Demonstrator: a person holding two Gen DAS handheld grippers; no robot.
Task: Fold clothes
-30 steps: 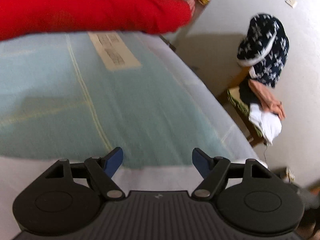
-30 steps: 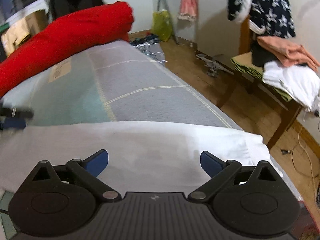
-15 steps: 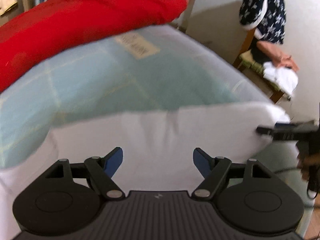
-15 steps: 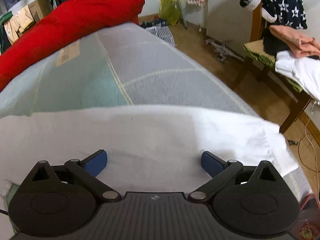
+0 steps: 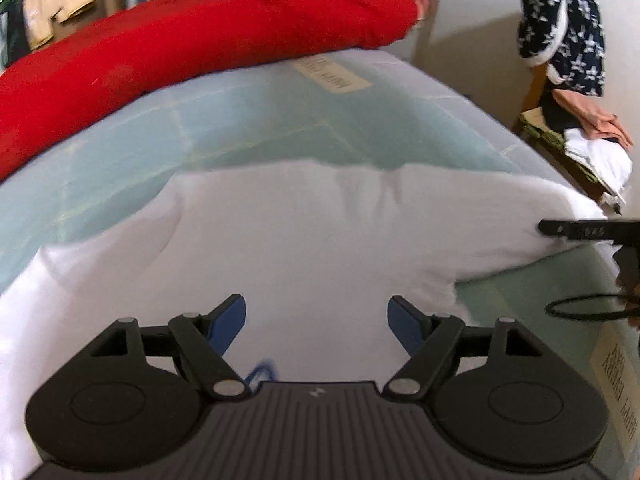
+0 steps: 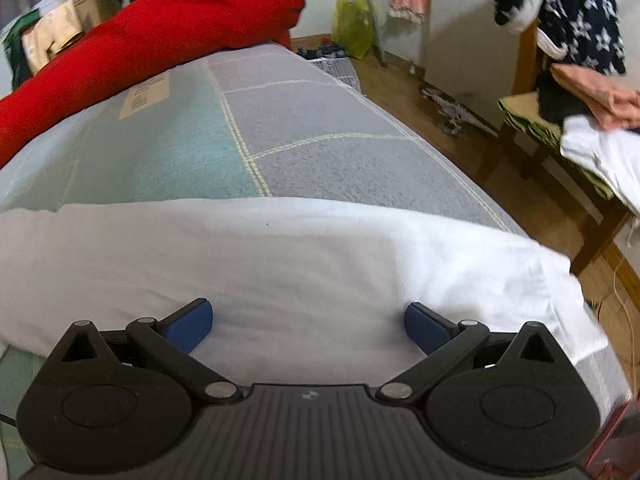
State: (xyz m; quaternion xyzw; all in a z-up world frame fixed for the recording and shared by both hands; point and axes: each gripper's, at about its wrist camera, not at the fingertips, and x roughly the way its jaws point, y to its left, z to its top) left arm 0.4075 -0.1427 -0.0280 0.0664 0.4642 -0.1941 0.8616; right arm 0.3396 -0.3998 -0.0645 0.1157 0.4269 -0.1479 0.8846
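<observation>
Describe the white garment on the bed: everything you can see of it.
The white garment is plain, soft-looking cloth, spread mostly flat across the near end of the teal and grey checked bedcover, with shallow wrinkles near its far edge. A small blue mark shows near its close edge in the left wrist view. One end drapes toward the bed's side. Neither open gripper pinches it in either view; what kind of garment it is cannot be told.

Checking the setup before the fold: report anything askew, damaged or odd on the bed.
Nothing looks damaged or spilled. The white garment lies spread on the checked blanket with a few wrinkles near its far edge. A rolled red blanket lies along the far side, clear of it.
</observation>
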